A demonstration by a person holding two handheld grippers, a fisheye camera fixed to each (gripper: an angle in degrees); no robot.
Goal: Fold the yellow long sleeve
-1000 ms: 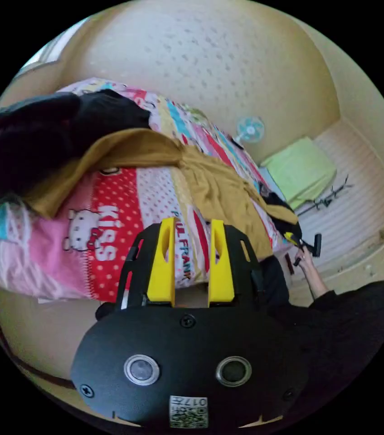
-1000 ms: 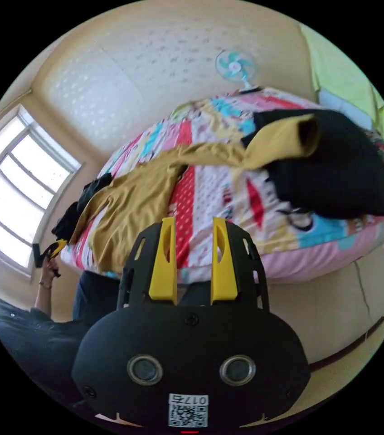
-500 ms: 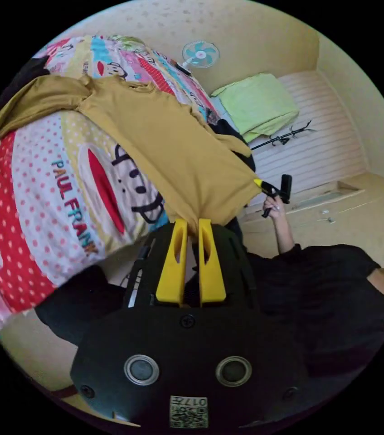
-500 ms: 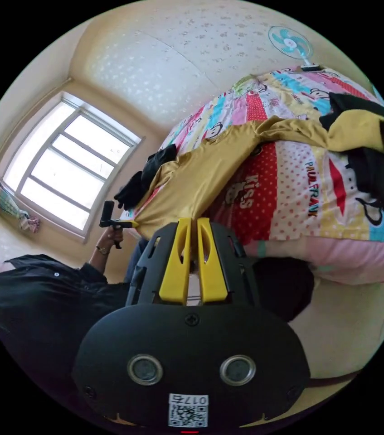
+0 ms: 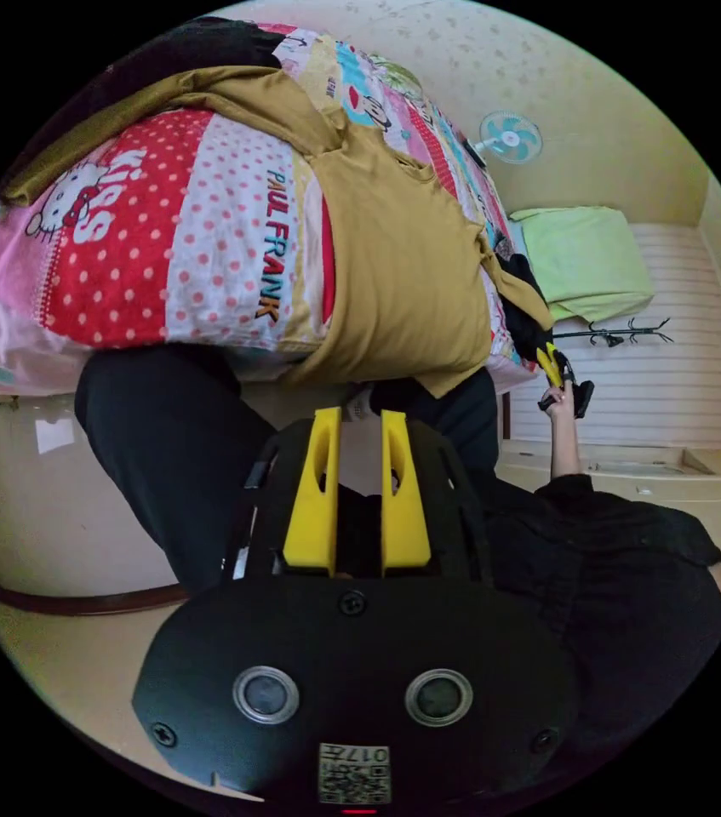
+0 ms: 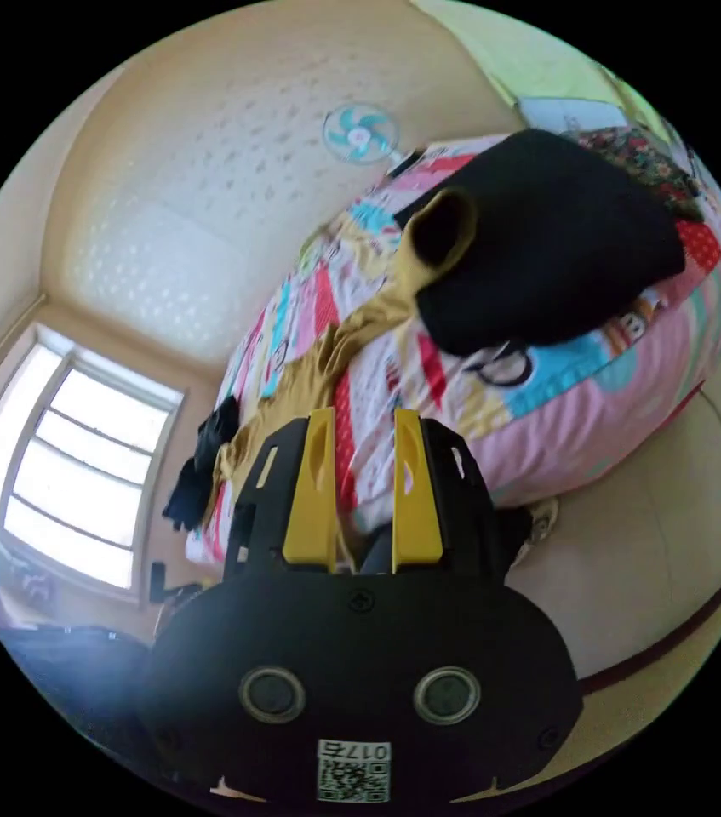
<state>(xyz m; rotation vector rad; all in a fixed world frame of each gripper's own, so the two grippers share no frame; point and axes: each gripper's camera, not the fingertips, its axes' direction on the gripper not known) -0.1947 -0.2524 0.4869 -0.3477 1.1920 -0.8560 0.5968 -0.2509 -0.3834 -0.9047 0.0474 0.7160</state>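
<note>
Yellow long sleeve [image 5: 403,255] lies spread on your patterned bed [image 5: 207,247], hem over the bed's edge, one sleeve on dark clothes [image 6: 547,230]. Beyond the bed: fan [image 5: 509,136], window [image 6: 79,485]. Your left gripper [image 5: 357,425] and right gripper [image 6: 362,425] gape empty.

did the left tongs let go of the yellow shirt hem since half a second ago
Yes. The left tongs now stand open and below the yellow shirt hem, which hangs free over the bed edge; earlier they pinched it.
</note>
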